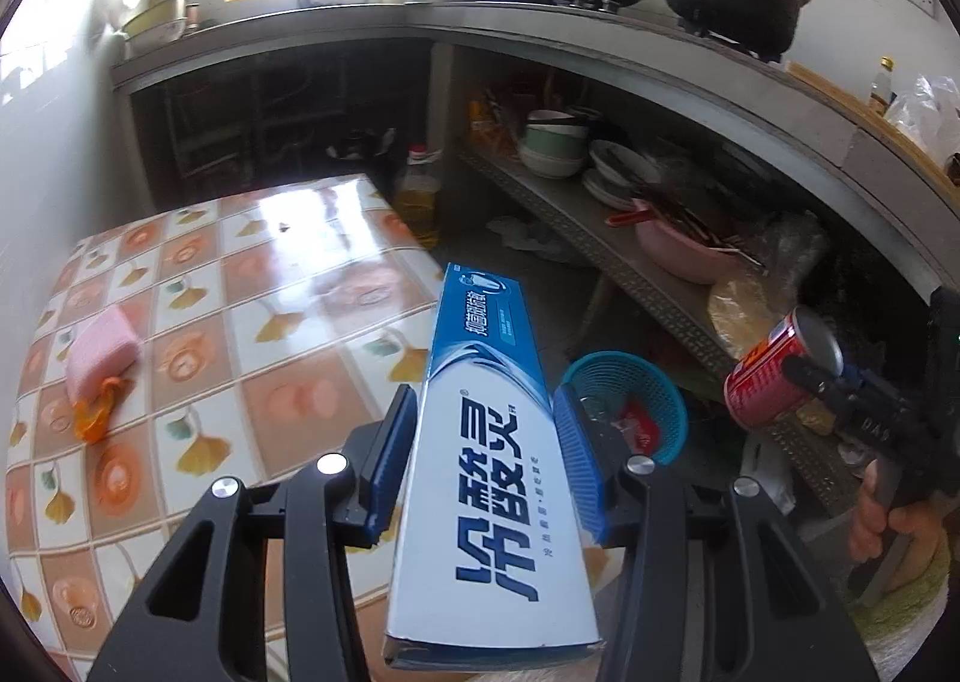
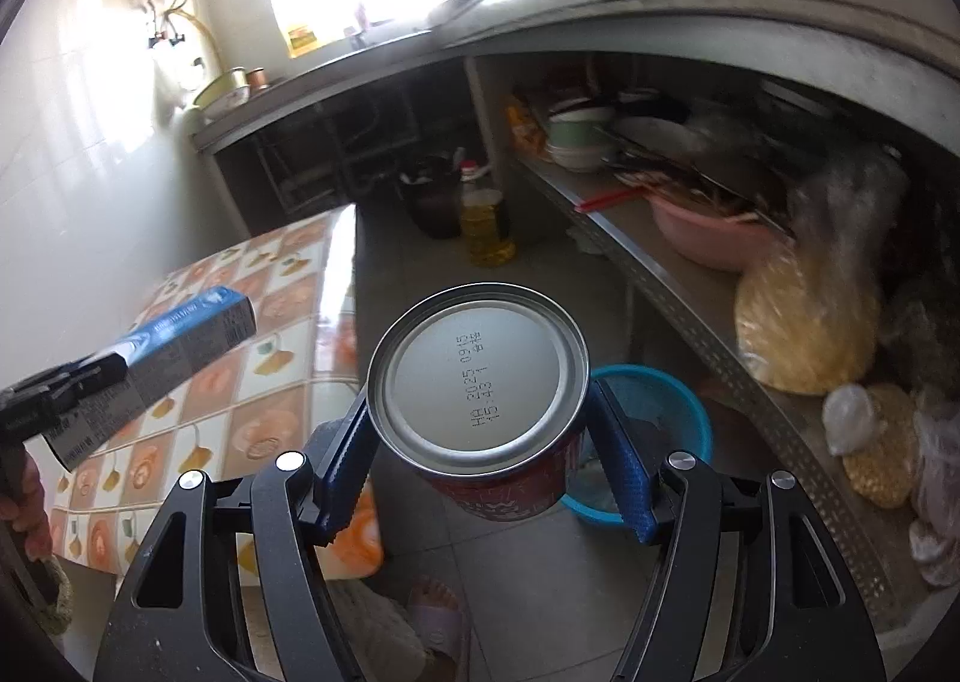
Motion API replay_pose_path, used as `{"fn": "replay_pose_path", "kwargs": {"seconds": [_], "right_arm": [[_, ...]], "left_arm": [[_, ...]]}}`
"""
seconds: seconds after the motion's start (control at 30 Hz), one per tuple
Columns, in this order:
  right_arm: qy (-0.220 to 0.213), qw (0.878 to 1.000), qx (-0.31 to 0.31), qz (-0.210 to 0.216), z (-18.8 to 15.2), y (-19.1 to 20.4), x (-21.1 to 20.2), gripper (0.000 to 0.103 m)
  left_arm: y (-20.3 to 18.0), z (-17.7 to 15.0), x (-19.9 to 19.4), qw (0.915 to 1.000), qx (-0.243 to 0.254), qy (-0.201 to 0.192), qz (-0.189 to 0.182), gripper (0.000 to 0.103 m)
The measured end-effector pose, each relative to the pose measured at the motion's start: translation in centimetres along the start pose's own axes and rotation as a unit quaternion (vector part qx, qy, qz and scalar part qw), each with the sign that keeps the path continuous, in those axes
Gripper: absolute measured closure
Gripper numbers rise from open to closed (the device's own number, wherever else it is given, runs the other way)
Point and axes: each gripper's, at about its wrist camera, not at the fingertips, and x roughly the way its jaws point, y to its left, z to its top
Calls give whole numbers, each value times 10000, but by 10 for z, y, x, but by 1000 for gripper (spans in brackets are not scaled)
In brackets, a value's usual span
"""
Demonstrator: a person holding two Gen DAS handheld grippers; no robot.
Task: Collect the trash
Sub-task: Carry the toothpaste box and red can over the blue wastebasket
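My left gripper (image 1: 485,451) is shut on a long blue and white toothpaste box (image 1: 487,442), held over the edge of the tiled table (image 1: 252,322). The box also shows at the left of the right wrist view (image 2: 174,340). My right gripper (image 2: 480,442) is shut on a red can (image 2: 480,388) with its silver bottom facing the camera. The can also shows in the left wrist view (image 1: 780,376), right of the box. A blue mesh basket (image 1: 624,400) stands on the floor below, between the table and the shelf, and shows behind the can (image 2: 660,406).
A pink sponge (image 1: 102,349) and orange scrap (image 1: 93,418) lie on the table. A low metal shelf (image 2: 690,316) at right holds bowls, a pink basin (image 2: 714,238) and bags. An oil bottle (image 2: 483,226) stands on the floor. A foot in a slipper (image 2: 438,610) is below.
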Motion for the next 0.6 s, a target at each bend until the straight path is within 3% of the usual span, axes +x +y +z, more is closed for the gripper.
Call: {"fn": "replay_pose_path", "kwargs": {"seconds": [0.2,0.37,0.5,0.6], "right_arm": [[378,9961,646,-458,-32,-63,19,39],[663,9914,988,-551,-51,-94,49,39],[885,9877,1160,-568,-63,-108,74,39],[1057,9844,1280,-590,-69,-117,92,39]], "left_arm": [[-61,39,71,9931,238,634,-957,57],[-113,57,172,9737,308,1708,-1477,57],[-153,58,258,9534,359,2582,-1517,57],[-177,54,312,9439,470,2955,-1398,57]]}}
